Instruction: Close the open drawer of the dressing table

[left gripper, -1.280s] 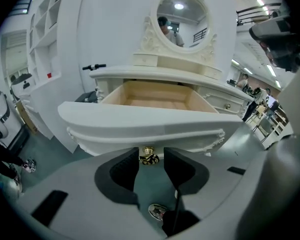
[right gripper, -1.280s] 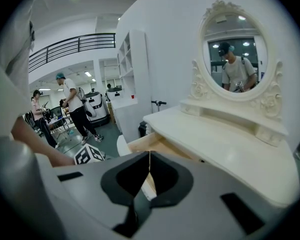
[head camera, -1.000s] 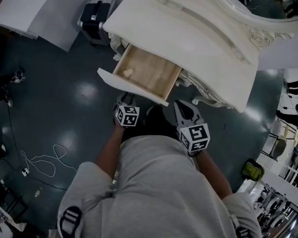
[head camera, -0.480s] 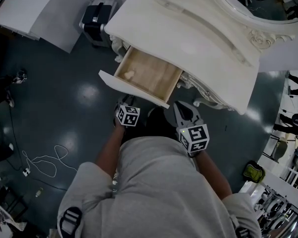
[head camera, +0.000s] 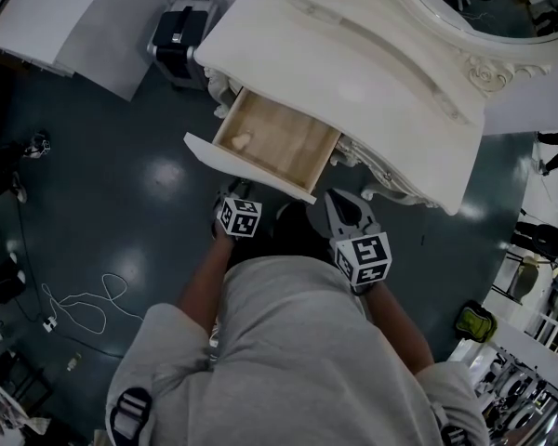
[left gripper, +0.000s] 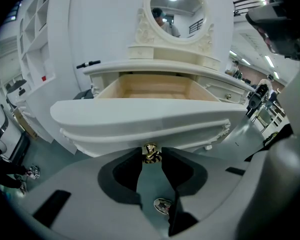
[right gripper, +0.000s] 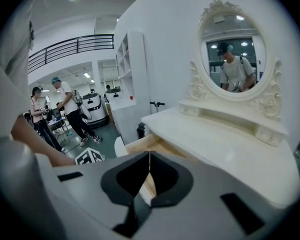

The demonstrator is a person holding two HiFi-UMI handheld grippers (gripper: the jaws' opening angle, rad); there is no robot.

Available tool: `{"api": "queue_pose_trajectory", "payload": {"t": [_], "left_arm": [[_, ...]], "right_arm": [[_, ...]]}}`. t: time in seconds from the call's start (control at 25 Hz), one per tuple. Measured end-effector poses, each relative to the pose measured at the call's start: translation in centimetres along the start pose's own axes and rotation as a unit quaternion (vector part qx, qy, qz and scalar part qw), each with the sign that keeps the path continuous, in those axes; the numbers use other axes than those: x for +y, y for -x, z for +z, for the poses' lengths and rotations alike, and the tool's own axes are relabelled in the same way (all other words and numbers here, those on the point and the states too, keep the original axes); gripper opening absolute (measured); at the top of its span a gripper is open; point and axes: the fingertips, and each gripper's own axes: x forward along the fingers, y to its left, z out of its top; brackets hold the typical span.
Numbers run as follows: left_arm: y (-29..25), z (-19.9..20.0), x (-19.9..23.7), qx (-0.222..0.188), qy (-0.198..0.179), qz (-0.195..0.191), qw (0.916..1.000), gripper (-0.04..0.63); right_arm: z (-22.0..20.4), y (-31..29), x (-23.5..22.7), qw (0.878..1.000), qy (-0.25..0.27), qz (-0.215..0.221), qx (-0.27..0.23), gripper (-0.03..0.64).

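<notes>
With my left gripper [left gripper: 151, 158] nipping the drawer's [left gripper: 150, 115] slippery brass knob [left gripper: 150, 151] and my right gripper [right gripper: 149, 168] closed empty, I'd push this rigid wooden front squarely.

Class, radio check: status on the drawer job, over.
Left gripper shut on knob. Right gripper shut, empty. Drawer open. Small item inside; nothing seen blocking.

Head view dim, ceiling-light glare on floor [head camera: 163, 170]. Gripper views brighter, heavy fisheye w/ black corners.
</notes>
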Motion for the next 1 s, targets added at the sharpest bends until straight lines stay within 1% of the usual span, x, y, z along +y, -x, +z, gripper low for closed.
{"api": "queue_pose_trajectory", "payload": {"t": [1.0], "left_arm": [[-0.55, 0.37, 0.09, 0.003, -0.004, 0.001, 1.0, 0.127]], "right_arm": [[0.3, -0.11, -0.82, 1.0, -0.005, -0.007, -0.007, 0.016]]}}
